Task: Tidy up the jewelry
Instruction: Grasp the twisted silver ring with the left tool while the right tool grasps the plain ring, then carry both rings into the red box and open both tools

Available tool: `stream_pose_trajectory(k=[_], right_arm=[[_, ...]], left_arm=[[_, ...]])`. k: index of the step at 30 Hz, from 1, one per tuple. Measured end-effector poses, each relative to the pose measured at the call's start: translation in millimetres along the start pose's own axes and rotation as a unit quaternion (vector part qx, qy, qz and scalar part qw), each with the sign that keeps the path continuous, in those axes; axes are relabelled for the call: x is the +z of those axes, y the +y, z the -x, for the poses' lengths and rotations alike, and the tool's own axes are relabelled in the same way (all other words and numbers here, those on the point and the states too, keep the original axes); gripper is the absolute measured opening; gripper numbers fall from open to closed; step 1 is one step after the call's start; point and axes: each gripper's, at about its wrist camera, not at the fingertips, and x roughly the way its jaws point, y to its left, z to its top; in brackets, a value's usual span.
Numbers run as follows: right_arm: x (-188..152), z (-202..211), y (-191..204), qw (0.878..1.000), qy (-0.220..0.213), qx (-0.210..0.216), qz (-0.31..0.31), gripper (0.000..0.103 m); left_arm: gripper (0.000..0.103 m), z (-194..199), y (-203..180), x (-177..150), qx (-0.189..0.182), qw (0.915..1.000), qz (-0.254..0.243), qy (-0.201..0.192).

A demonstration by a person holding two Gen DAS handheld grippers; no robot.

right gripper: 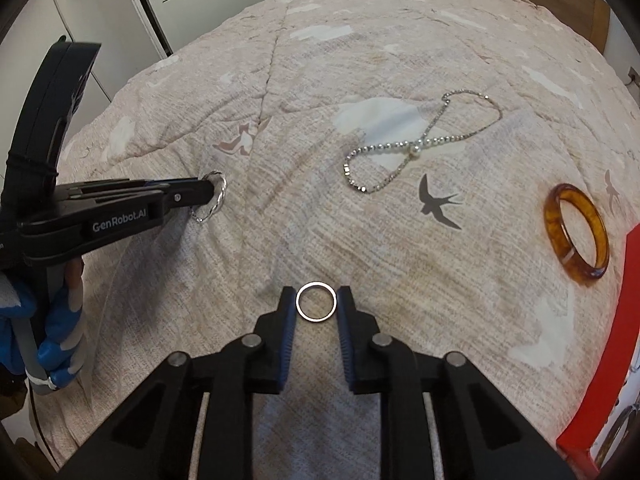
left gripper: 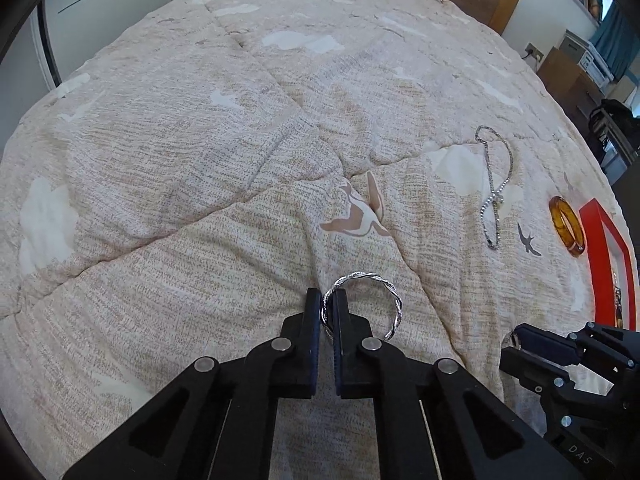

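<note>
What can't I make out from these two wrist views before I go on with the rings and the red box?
- Red box: cut off by the right edge in both views; its contents are mostly out of frame.
- Plain ring between the right gripper fingers: the view does not settle whether the pads touch it.
- Twisted silver ring in the left gripper: the pinched part is hidden by the pads.
- Right gripper tips, left wrist view: cut off at the lower right edge.

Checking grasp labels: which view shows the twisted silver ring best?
Left wrist. The twisted silver ring sits close and centred, pinched at one side by the left tool, braid clearly visible. In the right wrist view the ring is small, edge-on and partly hidden by the tool's tip.
</note>
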Motion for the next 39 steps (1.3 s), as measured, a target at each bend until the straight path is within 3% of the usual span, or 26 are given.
stream_pose_trajectory(k=[12, 17, 24, 31, 39], right_arm=[[-21, 89, -12, 0.997, -0.065, -0.037, -0.015, 0.019], [-40, 130, -50, 0.993, -0.088, -0.073, -0.044, 0.019], [-82, 172, -135, 0.982, -0.092, -0.129, -0.105, 0.019], [-123, 170, -210, 0.975, -0.068, -0.146, -0.154, 0.019], [-144, 144, -249, 0.979, -0.045, -0.120, -0.160, 0.019]], left_arm=[[0.005, 53, -38, -4, -0.022, 0.9990, -0.022, -0.033], [0.005, 68, -88, -1, -0.050, 0.9967, -0.049, -0.040], [0.005, 61, -189, 4, -0.105, 0.9878, -0.111, -0.029], [0.005, 28, -298, 8, -0.144, 0.9731, -0.180, -0.008], [0.005, -21, -366, 3, -0.133, 0.9626, -0.235, 0.027]])
